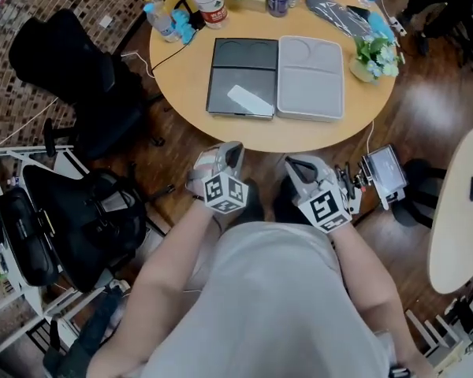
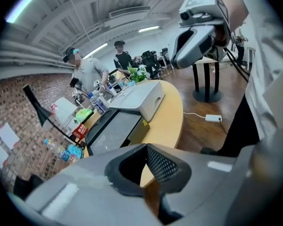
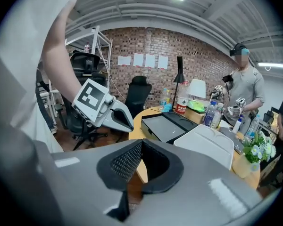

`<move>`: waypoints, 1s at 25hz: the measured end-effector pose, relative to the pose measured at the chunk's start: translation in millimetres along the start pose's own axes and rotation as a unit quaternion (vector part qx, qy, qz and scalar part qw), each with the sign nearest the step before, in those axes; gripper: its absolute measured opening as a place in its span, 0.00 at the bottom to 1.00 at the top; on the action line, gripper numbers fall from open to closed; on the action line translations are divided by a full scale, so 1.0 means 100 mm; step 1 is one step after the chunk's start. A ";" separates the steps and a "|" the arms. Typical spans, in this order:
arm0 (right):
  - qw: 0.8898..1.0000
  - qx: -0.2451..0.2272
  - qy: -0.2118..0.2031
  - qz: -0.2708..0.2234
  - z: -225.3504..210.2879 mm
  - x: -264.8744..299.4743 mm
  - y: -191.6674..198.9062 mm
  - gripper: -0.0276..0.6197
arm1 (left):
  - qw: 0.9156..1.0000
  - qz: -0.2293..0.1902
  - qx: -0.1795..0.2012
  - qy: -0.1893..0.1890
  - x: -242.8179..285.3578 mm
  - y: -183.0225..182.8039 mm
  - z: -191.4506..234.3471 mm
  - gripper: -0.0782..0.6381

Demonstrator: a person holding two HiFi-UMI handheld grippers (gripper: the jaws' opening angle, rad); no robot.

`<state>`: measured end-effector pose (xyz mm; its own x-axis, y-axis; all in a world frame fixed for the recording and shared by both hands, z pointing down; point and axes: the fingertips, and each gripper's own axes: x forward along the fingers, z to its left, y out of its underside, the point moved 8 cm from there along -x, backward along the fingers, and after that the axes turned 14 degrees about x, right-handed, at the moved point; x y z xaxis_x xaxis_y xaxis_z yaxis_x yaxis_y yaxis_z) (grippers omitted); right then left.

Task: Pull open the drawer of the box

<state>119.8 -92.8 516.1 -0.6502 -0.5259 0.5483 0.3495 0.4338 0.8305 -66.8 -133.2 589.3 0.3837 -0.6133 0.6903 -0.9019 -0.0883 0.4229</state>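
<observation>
left hand-held gripper [image 1: 233, 150], right hand-held gripper [image 1: 296, 165], both closed and empty, clear of box [image 1: 310, 77] on table [image 1: 181, 61]

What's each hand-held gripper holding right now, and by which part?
Nothing. The left hand-held gripper and the right hand-held gripper are both shut and empty, short of the table.

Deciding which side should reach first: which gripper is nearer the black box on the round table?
Left. The left gripper sits just short of the table edge, in line with the black box; the right gripper is further right, in line with the grey box.
</observation>
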 end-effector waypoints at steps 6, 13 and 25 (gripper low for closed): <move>1.000 -0.006 -0.004 0.009 -0.09 0.09 -0.02 0.05 | 0.995 0.033 0.087 -0.041 0.24 0.05 0.03 0.12; 1.000 0.005 0.001 0.009 -0.13 0.20 0.02 0.05 | 0.990 0.062 0.116 -0.052 0.50 0.16 0.10 0.15; 1.000 -0.010 0.008 0.011 -0.09 0.37 -0.04 0.05 | 0.978 0.104 0.173 -0.044 0.76 0.17 0.19 0.28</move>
<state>100.5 -120.4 533.5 -0.6313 -0.5280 0.5681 0.3773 0.4309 0.8198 -56.7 -196.2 637.8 0.1789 -0.7103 0.6808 -0.9779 -0.2045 0.0437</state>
